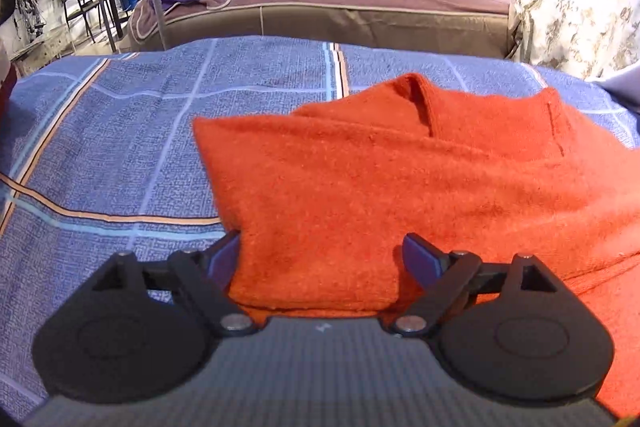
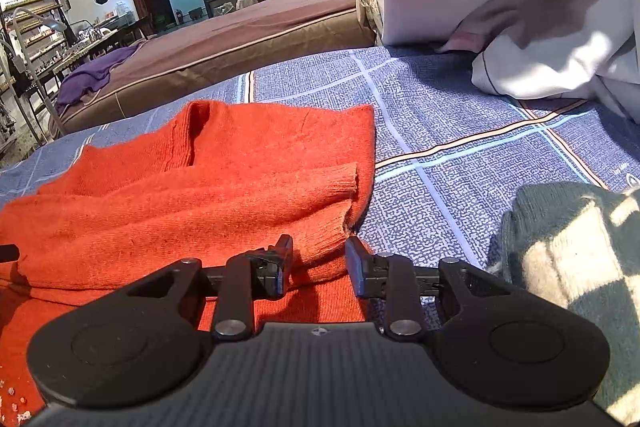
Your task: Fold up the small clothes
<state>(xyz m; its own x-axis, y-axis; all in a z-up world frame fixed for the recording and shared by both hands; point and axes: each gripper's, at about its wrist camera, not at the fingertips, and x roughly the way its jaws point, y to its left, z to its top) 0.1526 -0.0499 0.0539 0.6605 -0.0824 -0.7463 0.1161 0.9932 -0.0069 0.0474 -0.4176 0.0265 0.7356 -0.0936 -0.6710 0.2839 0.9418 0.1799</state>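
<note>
On the blue plaid bedspread (image 1: 120, 155) lies our partly folded orange sweater (image 1: 380, 187). Our left hand-held gripper (image 1: 320, 259) gapes wide around its folded edge; our right hand-held gripper (image 2: 319, 263) stands narrowly apart at a cuff (image 2: 340, 219), unclamped, beside a checkered knit (image 2: 568, 247).

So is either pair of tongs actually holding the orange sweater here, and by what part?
Nothing is held. The left tongs stand wide open around a folded edge of the orange sweater; the right tongs are open by a sleeve cuff, not pinching.
</note>
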